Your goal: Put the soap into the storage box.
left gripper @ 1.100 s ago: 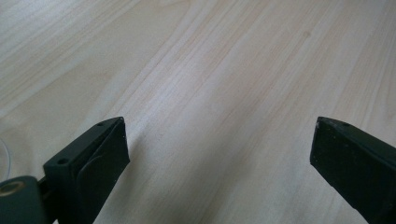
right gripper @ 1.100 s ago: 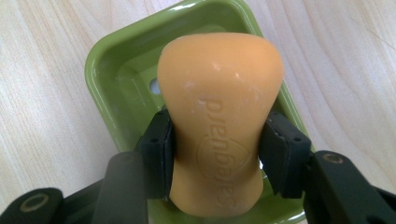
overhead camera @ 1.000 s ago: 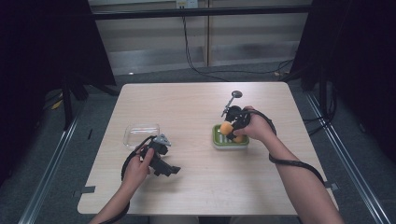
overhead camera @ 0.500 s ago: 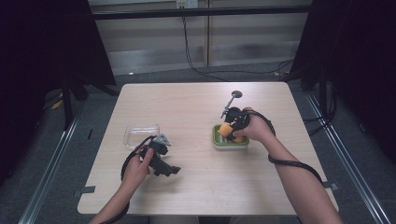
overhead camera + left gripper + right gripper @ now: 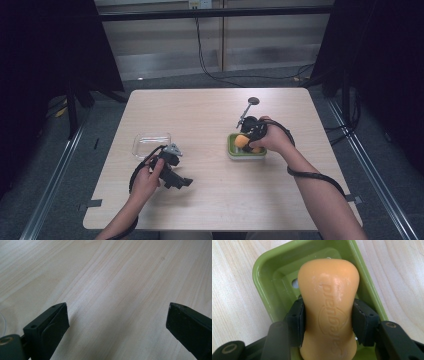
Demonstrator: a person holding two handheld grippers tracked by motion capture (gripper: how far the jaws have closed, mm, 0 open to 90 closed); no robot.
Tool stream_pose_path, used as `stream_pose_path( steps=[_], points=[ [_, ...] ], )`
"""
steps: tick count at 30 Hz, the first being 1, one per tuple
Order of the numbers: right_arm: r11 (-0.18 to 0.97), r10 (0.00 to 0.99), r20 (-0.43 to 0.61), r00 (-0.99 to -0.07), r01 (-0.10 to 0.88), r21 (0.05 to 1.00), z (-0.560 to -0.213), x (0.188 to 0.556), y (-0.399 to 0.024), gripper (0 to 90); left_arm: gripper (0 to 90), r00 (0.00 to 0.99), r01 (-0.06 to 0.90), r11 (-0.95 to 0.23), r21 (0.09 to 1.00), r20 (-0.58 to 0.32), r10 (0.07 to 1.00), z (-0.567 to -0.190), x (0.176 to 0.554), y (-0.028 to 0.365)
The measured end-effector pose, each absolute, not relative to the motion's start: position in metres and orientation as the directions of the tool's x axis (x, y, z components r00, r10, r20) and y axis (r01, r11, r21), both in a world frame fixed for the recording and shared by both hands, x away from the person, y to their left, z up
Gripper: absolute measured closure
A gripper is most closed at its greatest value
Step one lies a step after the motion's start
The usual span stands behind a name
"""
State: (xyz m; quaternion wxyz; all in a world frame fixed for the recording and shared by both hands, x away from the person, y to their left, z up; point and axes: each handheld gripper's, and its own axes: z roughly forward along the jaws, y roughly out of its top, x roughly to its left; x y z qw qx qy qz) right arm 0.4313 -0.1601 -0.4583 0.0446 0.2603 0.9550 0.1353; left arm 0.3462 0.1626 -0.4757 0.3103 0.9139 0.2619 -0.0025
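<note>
Light wood table (image 5: 215, 120), seen from the high view; a person's two forearms come in from the near edge.

Right hand-held gripper (image 5: 248, 138): held over the green dish (image 5: 233, 150), which sits on the table to the right of centre. In the right gripper view its jaws are clamped on an orange bar of soap (image 5: 329, 307), one pad pressing each long side at the bar's narrow waist. The soap carries raised lettering and an oval mark on its top face; the lettering reads upside down from this camera and I cannot make it out with confidence. The bar's broad end points out over the dish's hollow. The dish (image 5: 265, 280) has a raised rim and a small hole in its floor beside the soap. Whether the soap touches the dish floor or hangs just above it cannot be told.

Left hand-held gripper (image 5: 175, 175): held low over the table, well apart from the green dish, toward the near left. In the left gripper view its jaws stand wide apart with nothing between them, bare wood grain (image 5: 117, 290) below.

A clear plastic lid or tray (image 5: 151, 144) lies flat on the table just beyond the left hand (image 5: 146, 177), on the far side from the green dish.

A small stand with a round dark head (image 5: 248, 110) stands on the table just behind the green dish.

Black cables loop from each gripper along the forearms.
</note>
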Motion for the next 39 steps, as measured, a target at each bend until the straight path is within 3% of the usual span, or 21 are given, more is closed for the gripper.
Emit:
stream_pose_path(
  steps=[11,32,39],
  points=[
    [0.825,0.503,-0.016,-0.864,0.474,0.31,-0.454,0.432,-0.16,45.3,4.3,0.863,0.478,-0.668,0.57,-0.165,0.477,-0.475,0.345,0.165],
    [0.714,0.619,0.063,-0.783,0.595,0.368,-0.444,0.423,-0.175,25.8,4.2,0.864,0.476,-0.67,0.569,-0.162,0.476,-0.474,0.344,0.162],
    [0.693,0.633,0.076,-0.77,0.608,0.388,-0.44,0.416,-0.179,24.4,4.2,0.872,0.465,-0.685,0.561,-0.153,0.466,-0.473,0.345,0.164]
  ],
)
